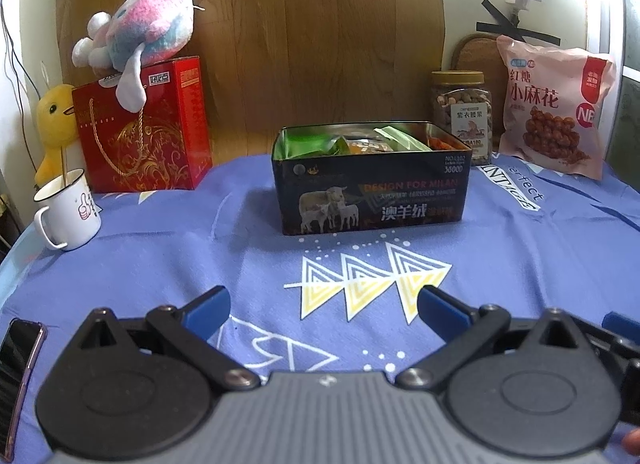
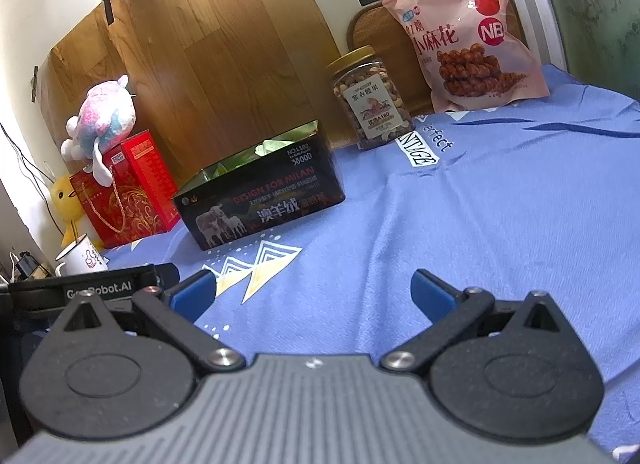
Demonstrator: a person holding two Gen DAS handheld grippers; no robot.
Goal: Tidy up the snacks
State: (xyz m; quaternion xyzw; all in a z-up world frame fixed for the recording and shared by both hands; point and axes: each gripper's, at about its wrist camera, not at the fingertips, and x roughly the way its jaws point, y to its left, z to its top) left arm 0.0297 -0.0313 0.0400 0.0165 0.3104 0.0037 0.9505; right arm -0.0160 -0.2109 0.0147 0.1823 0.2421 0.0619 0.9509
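While both grippers hang low over the cloth, nothing is in either one:
left gripper (image 1: 324, 306): blue fingers (image 1: 210, 310) spread wide, nothing between them, held above the triangle print on the cloth, well short of the tin
right gripper (image 2: 314, 292): fingers (image 2: 430, 292) spread wide, nothing between them, over bare cloth; the left unit's black body sits just beside its left finger
tin (image 1: 370, 180): black open-top box with sheep print and "DESIGN FOR MILAN", standing upright mid-table on the cloth; straight ahead in the left view, ahead-left in the right view (image 2: 260, 192)
snacks in tin (image 1: 360, 140): green and orange packets fill the inside, tops near rim level; exact count cannot be told
nut jar (image 1: 462, 114): clear, gold lid, upright, behind the tin's right rear corner, close to it; contact cannot be told
pink snack bag (image 1: 556, 104): upright, leaning against a woven board, right of the jar, apart from the tin
red gift box (image 1: 146, 128): upright at rear left, well apart from the tin
plush toy (image 1: 140, 30): pink-blue, lying on top of the red box
yellow duck (image 1: 54, 124): behind the box's left side
mug (image 1: 68, 210): white, stick inside, front-left of the red box
phone (image 1: 18, 368): flat at the left table edge
tablecloth (image 1: 180, 248): blue, printed, wrinkled
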